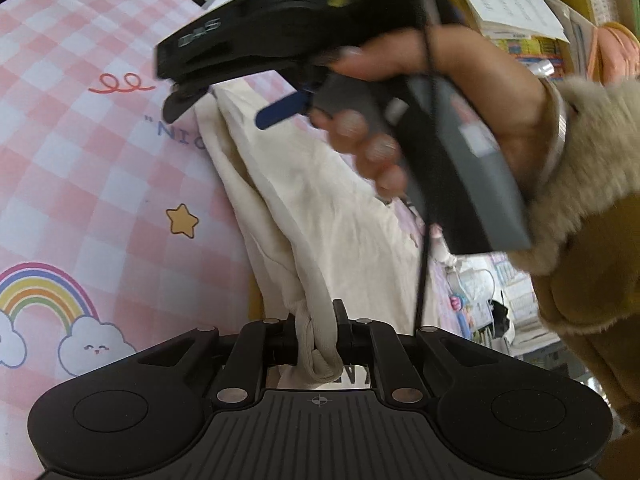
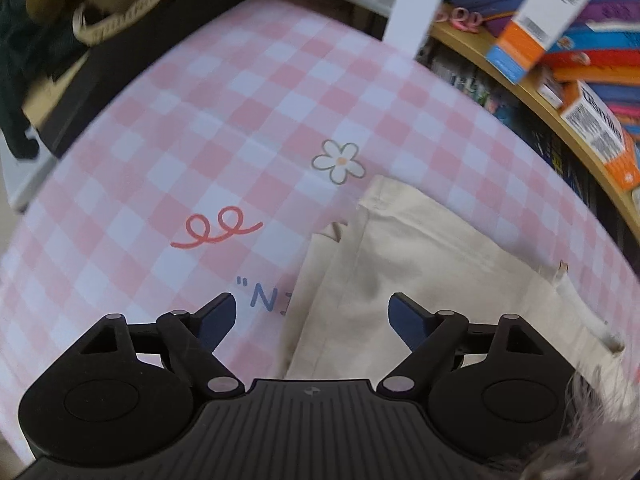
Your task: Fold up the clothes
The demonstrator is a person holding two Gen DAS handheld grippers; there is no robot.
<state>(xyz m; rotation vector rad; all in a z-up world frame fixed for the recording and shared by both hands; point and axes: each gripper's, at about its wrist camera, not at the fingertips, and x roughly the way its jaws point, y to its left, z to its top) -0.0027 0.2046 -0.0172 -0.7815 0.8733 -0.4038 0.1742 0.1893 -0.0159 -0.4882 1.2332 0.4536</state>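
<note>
A cream garment lies on the pink checked cloth. My left gripper is shut on a bunched edge of it, and the fabric rises taut from the jaws. In the left wrist view the right gripper hovers above the garment's far end, held by a hand in a fuzzy tan sleeve. In the right wrist view my right gripper stands open just above the garment's left edge, with nothing between its blue pads.
The checked cloth carries prints: a flower, a red squiggle, a star, a rainbow. A wooden shelf with books and boxes runs along the right. Dark clutter sits at the far left.
</note>
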